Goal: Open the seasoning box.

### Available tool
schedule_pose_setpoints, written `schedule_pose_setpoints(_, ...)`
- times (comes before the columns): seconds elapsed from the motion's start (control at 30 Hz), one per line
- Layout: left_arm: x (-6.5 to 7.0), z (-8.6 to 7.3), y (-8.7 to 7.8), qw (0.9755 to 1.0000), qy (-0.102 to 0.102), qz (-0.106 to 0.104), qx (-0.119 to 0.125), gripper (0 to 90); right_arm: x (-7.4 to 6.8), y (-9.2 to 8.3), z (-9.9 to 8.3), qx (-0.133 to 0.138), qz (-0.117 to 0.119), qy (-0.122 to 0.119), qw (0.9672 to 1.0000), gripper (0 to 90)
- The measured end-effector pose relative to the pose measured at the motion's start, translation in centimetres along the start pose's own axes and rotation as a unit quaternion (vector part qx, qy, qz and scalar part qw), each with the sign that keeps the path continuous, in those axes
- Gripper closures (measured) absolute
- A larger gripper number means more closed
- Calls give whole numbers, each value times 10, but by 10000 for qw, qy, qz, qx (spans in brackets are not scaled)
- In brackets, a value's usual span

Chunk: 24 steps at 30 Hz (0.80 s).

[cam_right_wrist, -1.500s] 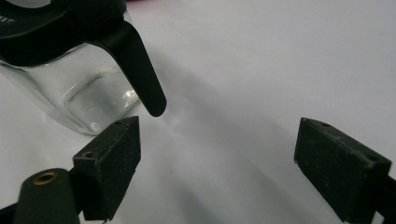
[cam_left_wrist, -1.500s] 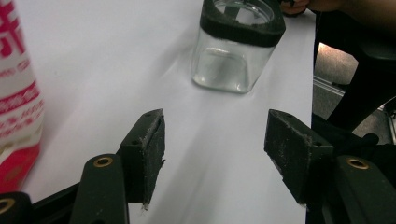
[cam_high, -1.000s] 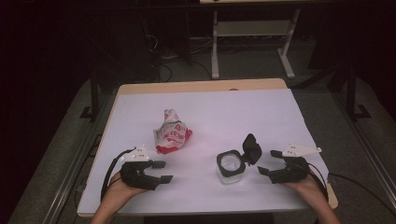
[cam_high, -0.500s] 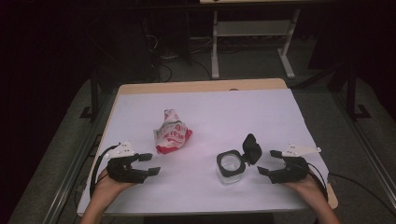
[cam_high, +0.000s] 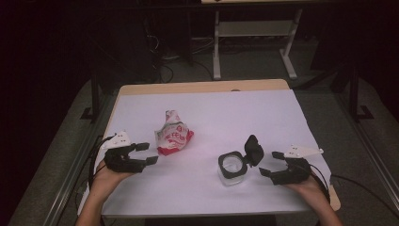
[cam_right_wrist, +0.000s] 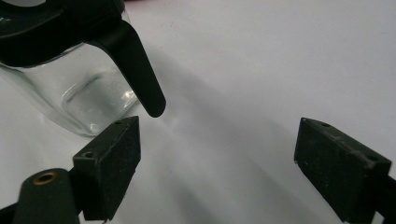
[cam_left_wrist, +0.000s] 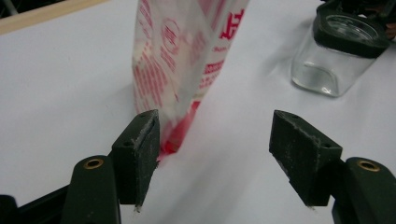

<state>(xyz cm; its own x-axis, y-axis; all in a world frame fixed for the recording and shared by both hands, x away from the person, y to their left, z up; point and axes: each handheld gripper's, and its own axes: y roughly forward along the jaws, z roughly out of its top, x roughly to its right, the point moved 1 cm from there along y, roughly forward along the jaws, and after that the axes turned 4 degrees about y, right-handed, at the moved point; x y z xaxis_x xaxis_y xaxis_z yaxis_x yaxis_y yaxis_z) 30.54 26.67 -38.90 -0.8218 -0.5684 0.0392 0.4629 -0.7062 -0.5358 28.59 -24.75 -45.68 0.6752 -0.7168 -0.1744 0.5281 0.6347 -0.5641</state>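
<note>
- Currently the left gripper (cam_high: pixel 147 153) hovers at the near left of the white table sheet (cam_high: pixel 211 117), jaws spread wide with nothing between them.
- Its jaws point right toward the crumpled red-and-white plastic snack bag (cam_high: pixel 172 133), which stands upright left of the table's middle, just beyond the fingertips and apart from them.
- Seen from the left gripper view, the bag (cam_left_wrist: pixel 182 60) rises just past the left pad (cam_left_wrist: pixel 140 154); whether the pad touches its red bottom edge cannot be told.
- Red printing covers the bag's white panels, with round emblems and blocky characters, but none of it reads clearly enough to give a brand.
- At the near right, the right gripper (cam_high: pixel 269 163) rests low over the sheet, its jaws also wide apart and holding nothing.
- Just left of it stands the small square clear glass jar (cam_high: pixel 232 170) with a black collar and a black flip lid (cam_high: pixel 254 149) hinged open and tilted up toward the right gripper.
- From the right gripper view, the jar (cam_right_wrist: pixel 70 88) sits just past the left pad (cam_right_wrist: pixel 114 163), the lid's black tab hanging near it; no label shows on the glass.
- Jar and bag stand well apart on the sheet.
</note>
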Motion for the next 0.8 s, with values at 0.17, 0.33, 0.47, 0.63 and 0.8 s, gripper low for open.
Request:
schedule_pose_setpoints(0.17, -6, 6, 8, 10000, 13, 26, -10, 332, 0, 0, 0, -2, -5, 27, 10000, 142)
schedule_pose_setpoints(0.33, -10, 14, 20, 10000, 46, 24, 69, 332, 0, 0, 0, -2, -1, 32, 10000, 142)
schedule_pose_setpoints(0.47, -12, 20, 29, 9999, 122, 69, 33, 332, 1, 0, -1, 2, -11, 50, 10000, 142)
schedule_pose_setpoints(0.63, -15, 24, 41, 9998, 178, 82, 10, 332, 1, -1, -1, 17, -12, 40, 10000, 142)
schedule_pose_setpoints(0.8, -15, 24, 51, 9997, 191, 118, -30, 335, 2, -2, 0, 10, -30, 44, 10000, 142)
